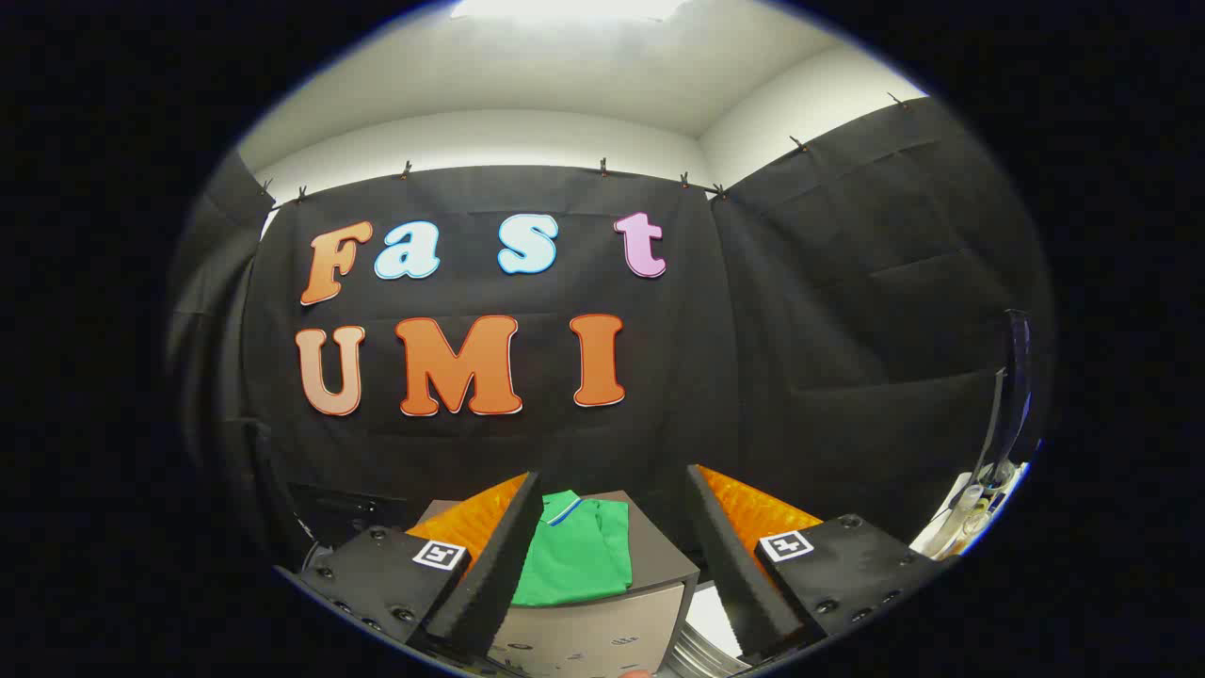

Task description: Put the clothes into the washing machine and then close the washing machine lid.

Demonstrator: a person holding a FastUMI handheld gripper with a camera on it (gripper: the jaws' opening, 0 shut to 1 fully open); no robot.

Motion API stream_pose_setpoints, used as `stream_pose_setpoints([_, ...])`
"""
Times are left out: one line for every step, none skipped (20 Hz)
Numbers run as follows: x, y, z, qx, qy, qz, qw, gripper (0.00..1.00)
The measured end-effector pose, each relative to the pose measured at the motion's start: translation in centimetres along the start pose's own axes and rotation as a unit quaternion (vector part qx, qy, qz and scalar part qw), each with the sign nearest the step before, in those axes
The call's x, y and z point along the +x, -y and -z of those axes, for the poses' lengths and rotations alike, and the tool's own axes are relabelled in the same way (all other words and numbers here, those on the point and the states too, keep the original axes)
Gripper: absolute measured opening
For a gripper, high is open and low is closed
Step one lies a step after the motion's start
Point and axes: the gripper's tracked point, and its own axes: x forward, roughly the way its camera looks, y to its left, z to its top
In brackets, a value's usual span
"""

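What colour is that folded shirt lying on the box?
Green, with a white and blue trim at the collar. The shirt shows in the gripper view, ahead of the open gripper.

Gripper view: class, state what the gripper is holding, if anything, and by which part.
Nothing is held. The gripper is open, its fingers apart above the folded green shirt lying on a grey box-shaped stand.

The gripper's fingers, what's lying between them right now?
In the gripper view, a folded green shirt lies on a grey box between the open fingers, untouched.
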Motion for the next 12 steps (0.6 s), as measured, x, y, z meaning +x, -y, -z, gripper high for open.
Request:
stream_pose_setpoints([0.4,-0.2,0.1,-0.002,-0.003,0.004,1.000,0.98])
stream_pose_setpoints([0.6,-0.8,0.8,0.001,-0.011,0.000,1.000,0.98])
stream_pose_setpoints([0.9,-1.7,1.3,0.007,-0.017,-0.009,1.000,0.98])
stream_pose_setpoints([1.1,-2.5,1.6,0.013,-0.019,-0.017,1.000,0.98])
stream_pose_setpoints([1.3,-3.1,1.9,0.017,-0.018,-0.018,1.000,0.98])
stream_pose_setpoints([1.5,-3.2,2.2,0.018,-0.021,-0.012,1.000,0.98])
stream_pose_setpoints([1.9,-3.5,2.6,0.018,-0.024,-0.013,0.999,0.98])
stream_pose_setpoints([2.2,-4.3,2.5,0.017,-0.027,-0.018,0.999,0.98])
stream_pose_setpoints([2.3,-5.0,2.5,0.015,-0.029,-0.025,0.999,0.98])
stream_pose_setpoints([2.4,-5.4,2.1,0.012,-0.028,-0.029,0.999,0.98])
stream_pose_setpoints([2.5,-5.7,1.9,0.006,-0.025,-0.029,0.999,0.98])
stream_pose_setpoints([2.7,-5.8,1.9,-0.001,-0.022,-0.027,0.999,0.98])
